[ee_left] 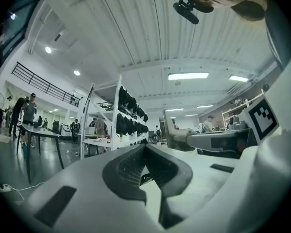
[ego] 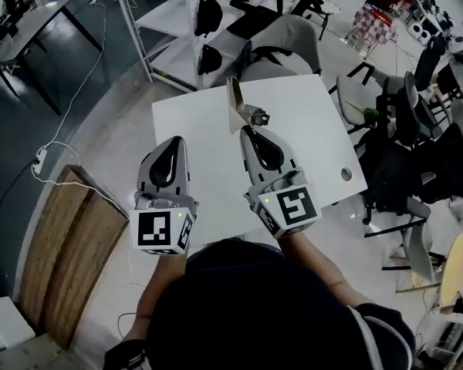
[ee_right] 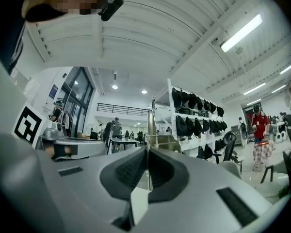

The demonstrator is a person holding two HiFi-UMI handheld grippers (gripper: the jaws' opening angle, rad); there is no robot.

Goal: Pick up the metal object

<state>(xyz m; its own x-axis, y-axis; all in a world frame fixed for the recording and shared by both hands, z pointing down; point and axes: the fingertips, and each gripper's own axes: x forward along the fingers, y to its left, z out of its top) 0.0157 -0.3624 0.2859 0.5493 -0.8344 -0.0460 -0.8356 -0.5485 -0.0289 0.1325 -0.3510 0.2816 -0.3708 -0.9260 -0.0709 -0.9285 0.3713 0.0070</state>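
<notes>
Head view: above person, facing steeply down on white table (ego: pixel 309 129), its near edge lowest in frame. Left gripper view: low over table, close behind own jaws, facing shelving rack (ee_left: pixel 119 123) beyond far edge. Right gripper view: likewise low, same heading, metal object (ee_right: pixel 150 120) directly ahead. All three share rack.

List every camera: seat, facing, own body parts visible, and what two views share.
Head view: on the head, steeply down at the table; left gripper, right gripper show.
Left gripper view: on that gripper, along its touching jaws.
Right gripper view: on that gripper, along jaws clamping the metal object.
Shared: both gripper views see the shelving rack.
</notes>
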